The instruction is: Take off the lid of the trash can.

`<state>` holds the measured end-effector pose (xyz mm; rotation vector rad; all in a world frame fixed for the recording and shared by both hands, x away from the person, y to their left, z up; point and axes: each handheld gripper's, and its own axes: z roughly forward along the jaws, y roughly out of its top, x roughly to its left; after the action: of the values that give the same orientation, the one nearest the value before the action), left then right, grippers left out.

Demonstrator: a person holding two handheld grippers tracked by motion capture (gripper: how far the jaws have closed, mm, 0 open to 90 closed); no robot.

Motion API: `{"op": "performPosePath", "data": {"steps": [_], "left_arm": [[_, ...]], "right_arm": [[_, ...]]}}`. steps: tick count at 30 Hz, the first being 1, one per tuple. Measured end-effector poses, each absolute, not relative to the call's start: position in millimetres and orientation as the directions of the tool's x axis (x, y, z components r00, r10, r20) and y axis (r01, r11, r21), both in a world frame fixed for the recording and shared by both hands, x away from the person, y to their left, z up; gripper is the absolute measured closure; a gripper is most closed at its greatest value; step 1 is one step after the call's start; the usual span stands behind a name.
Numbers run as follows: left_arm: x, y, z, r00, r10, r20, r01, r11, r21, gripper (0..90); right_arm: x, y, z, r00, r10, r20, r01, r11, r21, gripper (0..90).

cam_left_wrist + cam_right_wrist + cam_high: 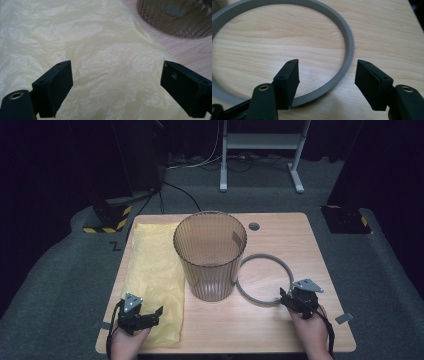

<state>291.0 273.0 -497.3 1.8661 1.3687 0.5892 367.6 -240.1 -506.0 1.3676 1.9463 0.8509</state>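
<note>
Fingers (pixel 56 87) of the left gripper (pixel 145 319) spread wide and empty above the yellow bag (pixel 100 50), poised to pinch its thin film near the front edge. Fingers (pixel 288 82) of the right gripper (pixel 289 301) likewise parted, straddling the grey ring (pixel 342 70) without pressing it, so nothing gripped yet. Lies flat on the counter (pixel 280 330), that ring, just right of the ribbed bin (pixel 210 255); bag spread flat to the bin's left. Likely laid out so for lining the bin, then clamping the bag with the ring.
</note>
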Motion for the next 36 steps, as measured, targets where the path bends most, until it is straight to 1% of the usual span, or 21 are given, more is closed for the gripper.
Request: {"op": "performPosePath", "data": {"steps": [2, 3, 4, 7, 8, 11, 12, 16, 19, 27, 29, 31, 32, 36], "left_arm": [[290, 276, -496, 0.320, 0.945, -0.067, 0.598, -0.146, 0.788, 11.4], [290, 277, -495, 0.313, 0.947, -0.073, 0.595, -0.135, 0.792, 11.4], [287, 279, -493, 0.286, 0.954, -0.087, 0.581, -0.100, 0.808, 13.4], [287, 279, -491, 0.272, 0.957, -0.098, 0.572, -0.079, 0.817, 14.3], [287, 277, -488, 0.264, 0.960, -0.095, 0.567, -0.075, 0.820, 14.9], [286, 276, -486, 0.268, 0.960, -0.083, 0.566, -0.087, 0.819, 15.2], [286, 274, -483, 0.275, 0.958, -0.080, 0.570, -0.096, 0.816, 15.1], [287, 272, -484, 0.278, 0.956, -0.093, 0.585, -0.092, 0.806, 15.3], [287, 271, -483, 0.277, 0.957, -0.085, 0.591, -0.100, 0.801, 15.3], [290, 283, -453, 0.260, 0.962, -0.084, 0.560, -0.079, 0.825, 14.9], [300, 287, -450, 0.249, 0.967, -0.049, 0.579, -0.108, 0.808, 15.0], [316, 290, -454, 0.232, 0.972, -0.039, 0.608, -0.114, 0.786, 15.2], [325, 291, -458, 0.224, 0.973, -0.048, 0.624, -0.106, 0.774, 15.1], [360, 291, -485, 0.205, 0.970, -0.128, 0.708, -0.057, 0.704, 15.1]], "right_arm": [[363, -238, -513, -0.322, 0.940, -0.117, 0.546, 0.285, 0.788, 33.5], [363, -238, -513, -0.322, 0.940, -0.117, 0.546, 0.285, 0.788, 33.5], [362, -235, -516, -0.357, 0.927, -0.117, 0.547, 0.308, 0.778, 31.2], [361, -233, -517, -0.377, 0.917, -0.130, 0.534, 0.330, 0.778, 33.2], [360, -233, -515, -0.388, 0.914, -0.115, 0.530, 0.324, 0.784, 32.9], [358, -234, -512, -0.389, 0.912, -0.128, 0.513, 0.330, 0.792, 33.0], [357, -236, -510, -0.384, 0.916, -0.112, 0.507, 0.311, 0.804, 33.1], [356, -238, -508, -0.380, 0.920, -0.095, 0.519, 0.297, 0.801, 33.5], [355, -239, -508, -0.380, 0.920, -0.096, 0.517, 0.297, 0.803, 33.6], [354, -236, -510, -0.393, 0.913, -0.107, 0.516, 0.315, 0.797, 33.8], [355, -236, -511, -0.395, 0.912, -0.106, 0.518, 0.317, 0.794, 33.8], [356, -236, -512, -0.399, 0.911, -0.104, 0.523, 0.319, 0.791, 33.9], [357, -236, -512, -0.401, 0.911, -0.102, 0.524, 0.319, 0.790, 34.0], [358, -235, -513, -0.404, 0.909, -0.105, 0.526, 0.325, 0.786, 34.3]]}}
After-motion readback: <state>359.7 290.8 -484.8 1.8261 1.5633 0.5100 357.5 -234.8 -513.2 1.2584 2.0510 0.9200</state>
